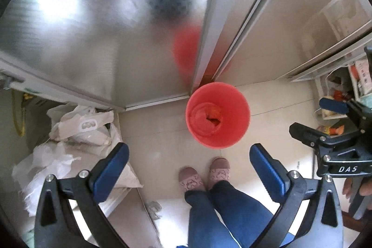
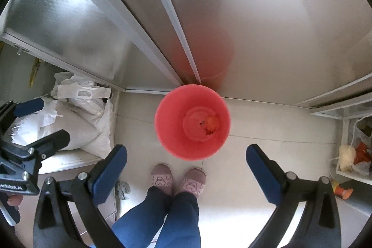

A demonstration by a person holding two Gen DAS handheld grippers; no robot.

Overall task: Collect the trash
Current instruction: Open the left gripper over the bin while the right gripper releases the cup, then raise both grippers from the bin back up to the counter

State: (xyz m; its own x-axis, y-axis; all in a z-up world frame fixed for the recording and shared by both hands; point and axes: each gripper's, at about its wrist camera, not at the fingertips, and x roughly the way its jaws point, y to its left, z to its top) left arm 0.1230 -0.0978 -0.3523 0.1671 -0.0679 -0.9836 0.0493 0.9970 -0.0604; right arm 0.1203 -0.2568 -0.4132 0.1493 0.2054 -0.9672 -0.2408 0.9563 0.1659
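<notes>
A red waste bin [image 1: 234,113] [image 2: 169,117] stands on the tiled floor against the frame of a sliding door. Orange trash [image 1: 212,116] [image 2: 210,123] lies at its bottom, on a reddish liner. My left gripper [image 1: 188,155] hangs high above the floor, pointing down, jaws wide apart and empty, the bin just beyond its fingertips. My right gripper [image 2: 186,152] hovers over the bin's near rim, also open with nothing between its blue pads. Each gripper shows at the edge of the other's view: the right gripper [image 1: 311,115] and the left gripper [image 2: 52,120].
A person's legs in blue trousers and pink slippers [image 1: 202,178] [image 2: 176,180] stand just before the bin. White sacks and bags [image 1: 76,129] [image 2: 79,122] pile up at the left. Frosted sliding doors [image 1: 116,38] rise behind. A low shelf with bagged items [image 2: 353,155] sits at the right.
</notes>
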